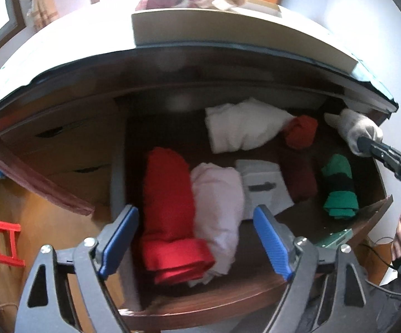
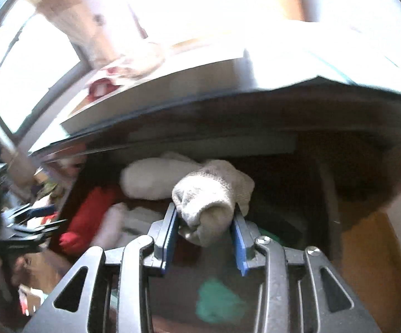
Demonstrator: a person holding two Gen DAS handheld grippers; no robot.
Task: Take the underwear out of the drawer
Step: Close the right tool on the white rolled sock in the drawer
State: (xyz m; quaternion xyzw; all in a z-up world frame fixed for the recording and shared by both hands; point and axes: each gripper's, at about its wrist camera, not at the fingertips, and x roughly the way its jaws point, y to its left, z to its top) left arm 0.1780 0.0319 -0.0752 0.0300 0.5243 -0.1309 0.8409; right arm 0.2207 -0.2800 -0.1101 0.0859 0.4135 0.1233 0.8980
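Note:
The open wooden drawer (image 1: 206,305) holds several rolled and folded garments. My left gripper (image 1: 196,213) hangs open over the drawer's front, its blue pads either side of a red roll (image 1: 167,208) and a pale pink roll (image 1: 217,202), touching neither. At the drawer's back right corner my right gripper (image 1: 364,141) is shut on a beige-grey rolled garment (image 1: 358,127). The right wrist view shows that garment (image 2: 208,194) squeezed between the blue pads of the right gripper (image 2: 204,213), lifted a little above the other clothes.
Also in the drawer lie a white folded cloth (image 1: 242,127), a small red bundle (image 1: 301,131), a dark maroon piece (image 1: 300,177), a white packet (image 1: 264,183) and a green roll (image 1: 339,186). The tabletop (image 1: 89,41) overhangs the drawer's back. A red stool (image 1: 2,238) stands on the floor at left.

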